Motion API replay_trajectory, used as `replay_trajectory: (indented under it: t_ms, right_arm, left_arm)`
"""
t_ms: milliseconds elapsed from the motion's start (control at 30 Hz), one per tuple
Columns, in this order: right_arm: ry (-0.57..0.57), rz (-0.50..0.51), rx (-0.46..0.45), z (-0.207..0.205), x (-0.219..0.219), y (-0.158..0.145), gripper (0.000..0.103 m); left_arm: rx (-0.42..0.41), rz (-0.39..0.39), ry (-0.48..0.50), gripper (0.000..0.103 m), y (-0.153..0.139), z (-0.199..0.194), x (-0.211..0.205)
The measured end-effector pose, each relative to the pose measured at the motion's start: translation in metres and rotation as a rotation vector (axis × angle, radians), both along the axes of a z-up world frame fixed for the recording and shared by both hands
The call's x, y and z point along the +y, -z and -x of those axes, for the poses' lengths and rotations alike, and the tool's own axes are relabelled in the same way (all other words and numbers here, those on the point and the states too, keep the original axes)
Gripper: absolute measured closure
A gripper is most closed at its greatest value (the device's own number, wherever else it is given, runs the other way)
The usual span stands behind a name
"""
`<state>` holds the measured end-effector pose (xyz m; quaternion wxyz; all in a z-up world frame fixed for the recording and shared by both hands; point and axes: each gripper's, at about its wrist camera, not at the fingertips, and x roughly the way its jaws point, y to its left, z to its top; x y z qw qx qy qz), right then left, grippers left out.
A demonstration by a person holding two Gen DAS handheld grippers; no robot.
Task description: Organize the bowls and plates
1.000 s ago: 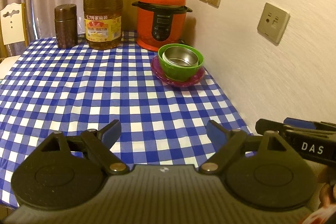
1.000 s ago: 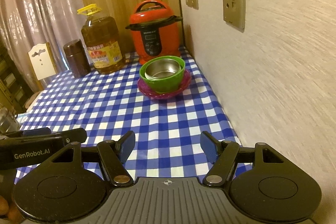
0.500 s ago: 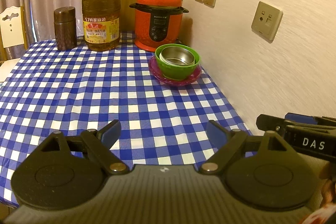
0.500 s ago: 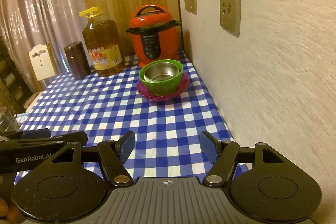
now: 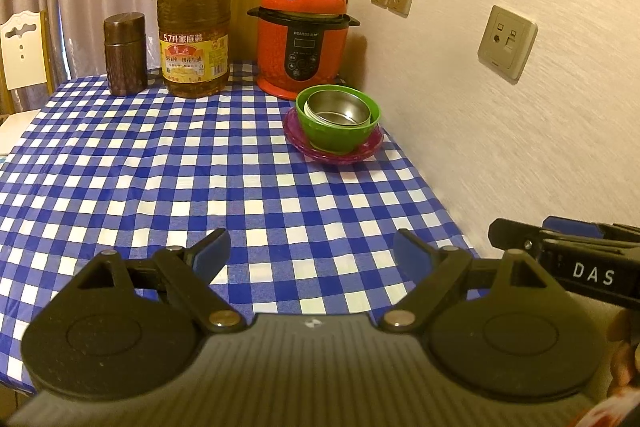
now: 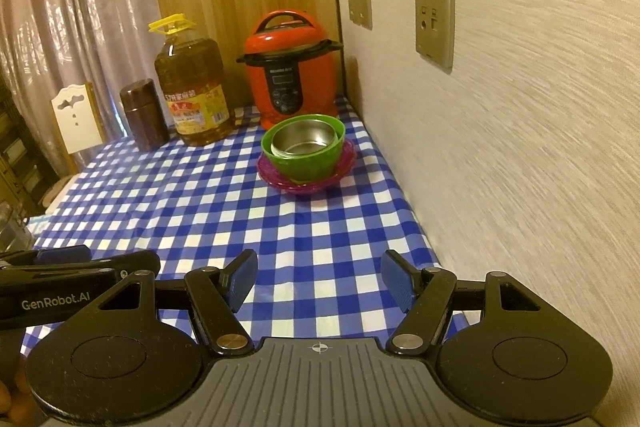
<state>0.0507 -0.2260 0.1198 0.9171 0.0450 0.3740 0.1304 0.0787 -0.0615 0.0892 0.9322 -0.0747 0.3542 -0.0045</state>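
- Left tool (image 5: 312,255): jaws spread wide, nothing between them, hovering over the near edge of the desk (image 5: 160,167) with its blue-white checked cloth.
- Right tool (image 6: 318,277): jaws also wide apart, empty, held low over the near desk edge just beside the wall.
- Each tool shows at the edge of the other's view, so the 2 sit side by side, near each other.
- Task things: steel bowl (image 5: 338,107) nested inside green bowl (image 5: 340,131), green bowl sitting on purple plate (image 5: 332,153). 1 stack, upright.
- Stack stands at the far right of the desk, just in front of the red cooker (image 5: 304,35), close to the wall; well apart from both tools.
- Steel bowl sits slightly off-centre in the green one, leaning toward the left rim; cannot tell if it is 1 bowl or several nested.
- Other stuff along the back: oil jug (image 5: 194,27), brown canister (image 5: 125,53). Not touching the stack.
- Step, judged: stacking looks done, all 3 pieces nested; both tools empty and clear, so this reads as the end of the task or a pause.
- Next move, if any: nothing else loose on the desk to collect; if the stack must shift, grip the plate rim and keep it level so the bowls do not slide.
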Motion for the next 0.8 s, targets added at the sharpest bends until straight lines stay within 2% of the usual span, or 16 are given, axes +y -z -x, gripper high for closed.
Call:
replay_trajectory:
  t_ms: [800]
  right_arm:
    - [-0.001,0.001,-0.002,0.0012,-0.0009,0.0023,0.035]
  left_arm:
    - [0.002,0.005,0.002,0.016,-0.0008,0.0016,-0.001]
